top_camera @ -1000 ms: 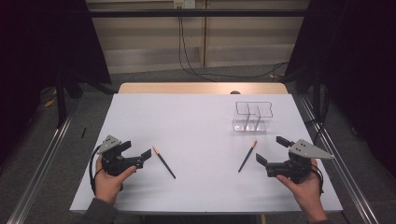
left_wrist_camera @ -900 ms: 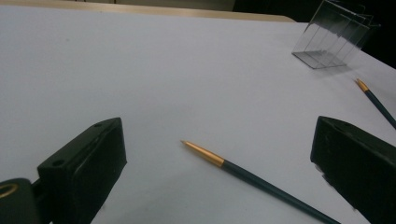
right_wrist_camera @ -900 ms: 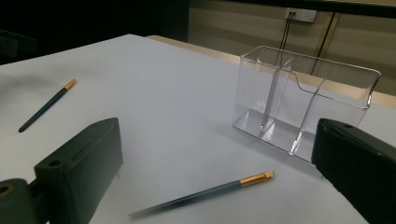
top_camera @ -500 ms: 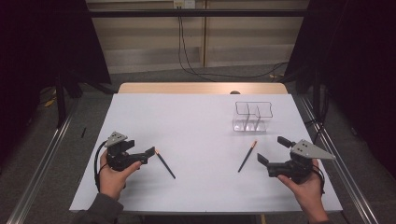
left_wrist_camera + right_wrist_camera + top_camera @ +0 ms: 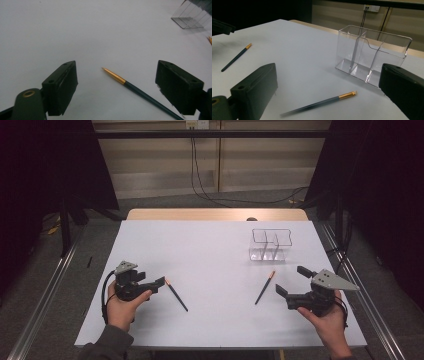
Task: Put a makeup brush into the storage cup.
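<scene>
Since the earlier frame, the left gripper (image 5: 161,281) has been advanced and its jaws partly closed around the slim dark gold-tipped brush (image 5: 140,91), untouched, well left of the clear acrylic organiser (image 5: 270,245). Closing off-centre, the brush could be rolled away. The right gripper (image 5: 290,281) is held spread.

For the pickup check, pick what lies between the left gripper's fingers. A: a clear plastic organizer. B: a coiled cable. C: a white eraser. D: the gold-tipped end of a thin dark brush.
D: the gold-tipped thin dark brush lies on the white table between the left gripper's open fingers, untouched.
</scene>
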### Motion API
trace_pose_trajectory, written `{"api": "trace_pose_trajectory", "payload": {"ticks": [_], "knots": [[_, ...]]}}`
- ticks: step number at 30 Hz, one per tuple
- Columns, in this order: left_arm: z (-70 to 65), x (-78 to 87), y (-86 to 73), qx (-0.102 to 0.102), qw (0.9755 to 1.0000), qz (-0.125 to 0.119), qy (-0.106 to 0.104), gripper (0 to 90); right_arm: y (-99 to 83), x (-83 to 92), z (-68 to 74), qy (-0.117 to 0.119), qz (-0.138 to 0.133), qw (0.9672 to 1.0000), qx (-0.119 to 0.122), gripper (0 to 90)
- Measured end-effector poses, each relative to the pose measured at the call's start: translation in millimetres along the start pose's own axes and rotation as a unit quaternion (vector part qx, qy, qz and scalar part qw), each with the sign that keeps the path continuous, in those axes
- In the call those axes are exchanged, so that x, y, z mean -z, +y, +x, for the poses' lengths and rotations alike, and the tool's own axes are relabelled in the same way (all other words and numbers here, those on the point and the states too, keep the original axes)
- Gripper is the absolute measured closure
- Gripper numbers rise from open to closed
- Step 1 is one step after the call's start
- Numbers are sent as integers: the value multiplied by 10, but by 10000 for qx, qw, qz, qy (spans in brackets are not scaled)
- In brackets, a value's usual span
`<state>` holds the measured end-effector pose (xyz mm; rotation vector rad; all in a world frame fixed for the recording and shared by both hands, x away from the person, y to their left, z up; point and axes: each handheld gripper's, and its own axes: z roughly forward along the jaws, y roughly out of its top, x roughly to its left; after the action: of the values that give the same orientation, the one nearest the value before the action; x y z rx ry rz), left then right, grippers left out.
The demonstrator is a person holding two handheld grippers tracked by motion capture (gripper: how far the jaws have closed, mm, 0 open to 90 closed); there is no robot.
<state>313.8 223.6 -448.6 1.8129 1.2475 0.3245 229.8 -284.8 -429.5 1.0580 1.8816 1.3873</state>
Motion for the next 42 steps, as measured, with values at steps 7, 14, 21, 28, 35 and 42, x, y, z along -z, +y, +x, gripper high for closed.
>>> {"api": "trace_pose_trajectory", "payload": {"ticks": [7, 14, 21, 28, 35, 42], "knots": [[-39, -21, 15, -101, 9996, 230, 135, 249, 2, 7, -6, -21, -4, 10000, 9, 14], [-56, -55, 7, -55, 9989, 380, 255, 276, 2, 10, -8, -4, -14, 10000, 20, 14], [-88, -105, 11, -26, 9987, 491, 144, 314, -2, 11, -14, 1, -7, 10000, -14, 14], [-111, -141, 37, 284, 9966, 723, 265, 344, -3, 19, -25, -10, -14, 10000, -22, 15], [-168, -181, 90, 320, 9959, 795, 306, 362, -2, 38, -29, -34, 7, 10000, -33, 15], [-192, -222, 119, 455, 9946, 842, 392, 409, -3, 41, -33, -30, -4, 10000, -22, 16]]}}
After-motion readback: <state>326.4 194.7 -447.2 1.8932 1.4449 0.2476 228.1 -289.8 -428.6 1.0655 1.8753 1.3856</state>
